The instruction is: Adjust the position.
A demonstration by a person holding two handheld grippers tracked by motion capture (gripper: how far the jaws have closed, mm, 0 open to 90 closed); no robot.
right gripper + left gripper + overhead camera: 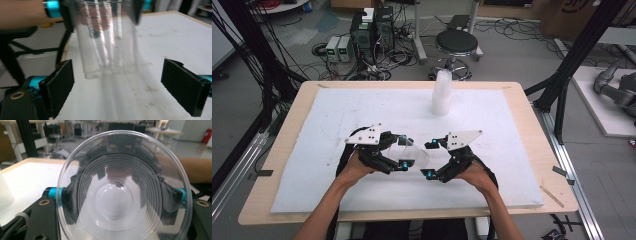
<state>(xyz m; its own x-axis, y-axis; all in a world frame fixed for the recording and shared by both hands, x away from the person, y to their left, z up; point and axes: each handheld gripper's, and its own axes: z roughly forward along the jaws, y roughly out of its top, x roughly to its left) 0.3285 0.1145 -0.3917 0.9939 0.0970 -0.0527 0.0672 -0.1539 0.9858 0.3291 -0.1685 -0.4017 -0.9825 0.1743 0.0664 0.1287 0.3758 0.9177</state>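
- the left tongs (pixel 404 151) are clamped on a clear plastic cup (pixel 416 150), held lying on its side above the white pad on the desk (pixel 292 200), between the two hands.
- in the left gripper view the cup (pixel 113 197) shows its mouth to the camera, the ringed bottom at the far end, and the black pads (pixel 71 195) press on its wall from both sides.
- the right tongs (pixel 431 159) stand apart, just beside the cup's closed end; in the right gripper view the cup (pixel 110 40) hangs blurred ahead of the gap, and it seems that neither pad (pixel 61 85) touches it.
- a stack of white cups (pixel 441 92) stands upright at the far side of the pad, well apart from both hands.
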